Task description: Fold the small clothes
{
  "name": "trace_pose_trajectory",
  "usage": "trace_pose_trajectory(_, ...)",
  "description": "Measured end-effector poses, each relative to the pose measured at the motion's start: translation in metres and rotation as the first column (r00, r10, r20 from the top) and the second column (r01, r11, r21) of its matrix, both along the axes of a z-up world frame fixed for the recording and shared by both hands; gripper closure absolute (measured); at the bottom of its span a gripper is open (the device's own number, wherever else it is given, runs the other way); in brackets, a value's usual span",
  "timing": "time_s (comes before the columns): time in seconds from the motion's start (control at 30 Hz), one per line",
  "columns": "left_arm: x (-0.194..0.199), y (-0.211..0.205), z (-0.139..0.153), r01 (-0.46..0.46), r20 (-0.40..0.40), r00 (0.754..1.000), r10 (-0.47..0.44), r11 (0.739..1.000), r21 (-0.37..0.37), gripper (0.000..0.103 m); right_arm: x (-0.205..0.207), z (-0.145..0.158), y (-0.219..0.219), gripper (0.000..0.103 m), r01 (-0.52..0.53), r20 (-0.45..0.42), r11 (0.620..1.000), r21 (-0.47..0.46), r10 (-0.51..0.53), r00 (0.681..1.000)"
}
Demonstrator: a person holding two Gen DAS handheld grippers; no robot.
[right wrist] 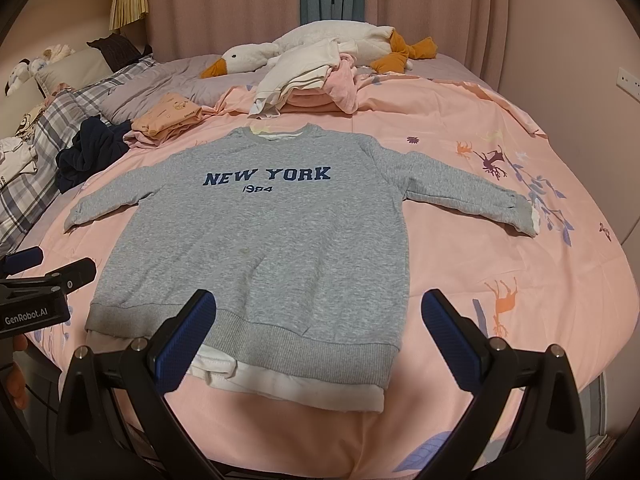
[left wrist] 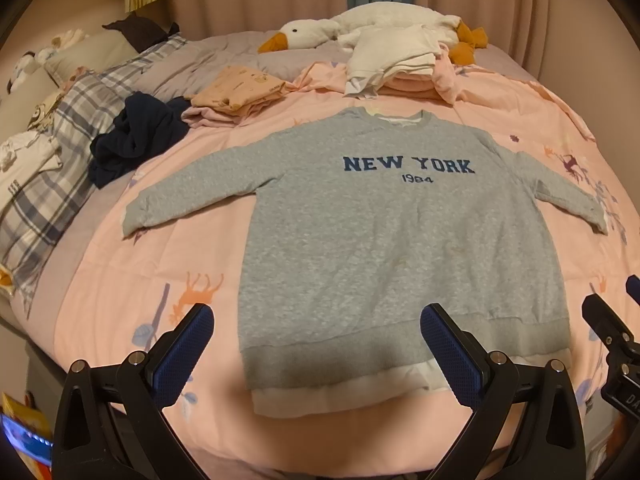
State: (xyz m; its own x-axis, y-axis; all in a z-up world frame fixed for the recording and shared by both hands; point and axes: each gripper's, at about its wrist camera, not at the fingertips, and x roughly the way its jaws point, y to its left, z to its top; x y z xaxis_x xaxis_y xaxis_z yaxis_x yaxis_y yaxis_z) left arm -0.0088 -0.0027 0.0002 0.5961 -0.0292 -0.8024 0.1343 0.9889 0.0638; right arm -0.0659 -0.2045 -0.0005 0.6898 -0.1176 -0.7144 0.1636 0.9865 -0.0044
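A grey "NEW YORK 1984" sweatshirt (left wrist: 384,240) lies flat and face up on the pink quilt (left wrist: 140,280), sleeves spread to both sides, a white lining showing at the hem. It also shows in the right wrist view (right wrist: 260,248). My left gripper (left wrist: 316,344) is open and empty, hovering just before the hem's left part. My right gripper (right wrist: 320,332) is open and empty, hovering before the hem's right corner. The left gripper also shows at the left edge of the right wrist view (right wrist: 48,272); the right gripper shows at the right edge of the left wrist view (left wrist: 616,320).
A dark navy garment (left wrist: 136,136) lies crumpled at the left. Folded peach clothes (left wrist: 236,92) and a pile of white and pink clothes (left wrist: 396,64) sit behind the sweatshirt. A plush goose (left wrist: 360,28) lies at the back. Plaid bedding (left wrist: 52,176) covers the left side.
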Motion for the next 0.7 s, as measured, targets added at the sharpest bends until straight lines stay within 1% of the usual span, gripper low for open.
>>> trace_pose_trajectory(0.53,-0.0012,0.0001,-0.0027,-0.001,-0.009,1.0,0.001,1.0,0.003,0.001,-0.0012,-0.0009,0.0,0.0,0.001,-0.001,1.0,0.001,-0.001,1.0)
trace_pose_trajectory(0.7,0.0009,-0.001,-0.0062,0.005,-0.021,1.0,-0.005,1.0,-0.003,0.001,-0.0042,-0.0069,-0.0044,0.0,0.011,-0.003,0.999,0.032,-0.011,1.0)
